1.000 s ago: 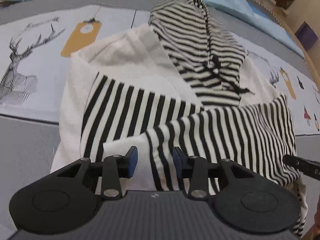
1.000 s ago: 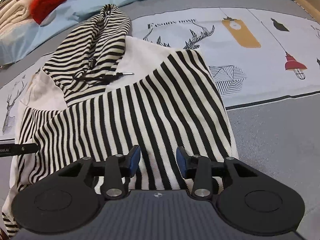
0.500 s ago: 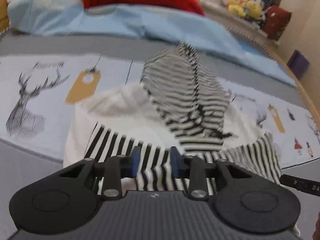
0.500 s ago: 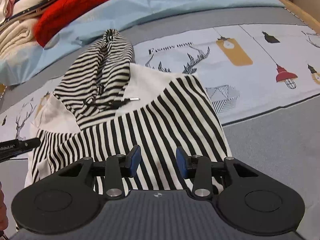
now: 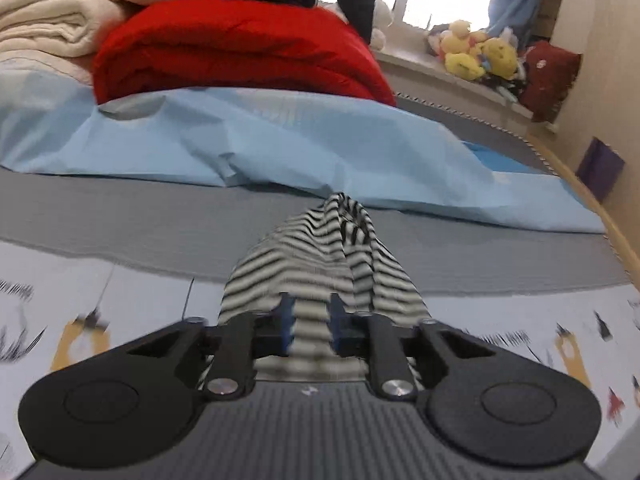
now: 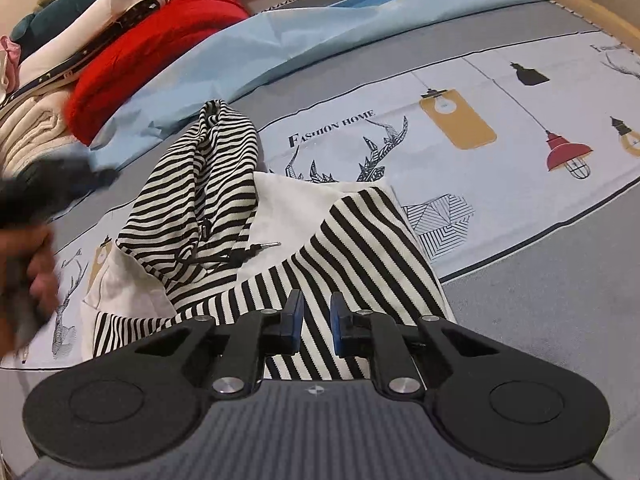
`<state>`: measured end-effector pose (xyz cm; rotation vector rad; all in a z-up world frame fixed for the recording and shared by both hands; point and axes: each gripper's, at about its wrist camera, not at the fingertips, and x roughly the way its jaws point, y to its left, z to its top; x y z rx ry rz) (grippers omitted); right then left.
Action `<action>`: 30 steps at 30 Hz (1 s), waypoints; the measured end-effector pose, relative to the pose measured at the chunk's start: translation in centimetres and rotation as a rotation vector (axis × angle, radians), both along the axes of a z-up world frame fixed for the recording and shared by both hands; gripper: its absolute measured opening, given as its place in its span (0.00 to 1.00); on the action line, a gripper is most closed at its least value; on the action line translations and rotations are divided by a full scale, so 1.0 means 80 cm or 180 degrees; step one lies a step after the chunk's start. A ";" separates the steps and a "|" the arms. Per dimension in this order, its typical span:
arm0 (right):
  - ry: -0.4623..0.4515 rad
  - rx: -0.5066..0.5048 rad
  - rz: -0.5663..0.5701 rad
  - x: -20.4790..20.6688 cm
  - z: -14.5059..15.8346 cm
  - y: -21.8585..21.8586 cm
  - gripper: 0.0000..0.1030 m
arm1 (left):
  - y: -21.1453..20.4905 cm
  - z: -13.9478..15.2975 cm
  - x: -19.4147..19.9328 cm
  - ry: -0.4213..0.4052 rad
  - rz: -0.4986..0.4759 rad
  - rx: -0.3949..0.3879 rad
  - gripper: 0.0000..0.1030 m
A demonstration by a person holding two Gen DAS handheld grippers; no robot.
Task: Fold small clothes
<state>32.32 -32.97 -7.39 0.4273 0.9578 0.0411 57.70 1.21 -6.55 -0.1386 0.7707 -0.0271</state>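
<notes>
Striped hooded top (image 6: 224, 216) lying crumpled on the printed bedsheet (image 6: 500, 152), hood towards the blue sheet (image 6: 328, 36). Left gripper (image 5: 310, 322) above the hood, jaws just opened again, part open, nothing pinched. Right gripper (image 6: 317, 322) over the striped sleeve, jaws just narrowed; grip impossible to tell.

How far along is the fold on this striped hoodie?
Done: both striped sleeves lie folded across the white body. In hand: the right gripper, whose jaws have just been closing, stands over the lower edge with striped cloth between its pads; a grip is unclear. The left gripper, jaws just reopened, is above the hood. Left: the hood lies unfolded, and the hoodie is not yet folded up.
</notes>
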 end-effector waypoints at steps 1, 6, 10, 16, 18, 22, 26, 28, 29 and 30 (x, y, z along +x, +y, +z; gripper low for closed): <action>-0.0004 0.0005 0.0008 0.001 0.001 -0.002 0.15 | -0.002 -0.007 0.020 0.0023 0.0045 0.0014 0.53; -0.0006 -0.0018 0.0004 0.007 0.002 -0.011 0.15 | 0.000 -0.053 0.096 0.0260 0.0310 -0.0018 0.62; 0.0041 -0.0005 -0.0040 0.007 -0.003 -0.020 0.15 | 0.001 -0.090 0.124 0.0440 0.0317 0.0205 0.56; 0.0086 0.0025 -0.0021 0.008 -0.008 -0.021 0.15 | -0.013 -0.083 0.106 0.0217 -0.0146 0.0622 0.11; 0.0080 0.0022 -0.0019 0.008 -0.006 -0.021 0.15 | -0.021 -0.062 0.076 -0.0034 -0.0357 0.0737 0.11; 0.0066 0.0025 -0.0072 0.010 -0.005 -0.023 0.15 | -0.032 -0.010 -0.050 -0.0683 -0.0953 0.0793 0.11; 0.0007 0.0052 -0.0162 0.009 0.001 -0.027 0.15 | -0.029 0.012 -0.237 -0.1179 -0.1720 0.0969 0.11; -0.0037 0.0046 -0.0184 0.006 0.006 -0.029 0.15 | -0.019 0.001 -0.308 -0.0870 -0.2093 0.0854 0.15; -0.0056 0.0035 -0.0188 0.004 0.008 -0.029 0.15 | -0.012 -0.007 -0.337 -0.0569 -0.2273 0.0773 0.17; -0.0069 0.0026 -0.0181 0.002 0.009 -0.030 0.15 | -0.007 -0.013 -0.357 -0.0327 -0.2330 0.0722 0.18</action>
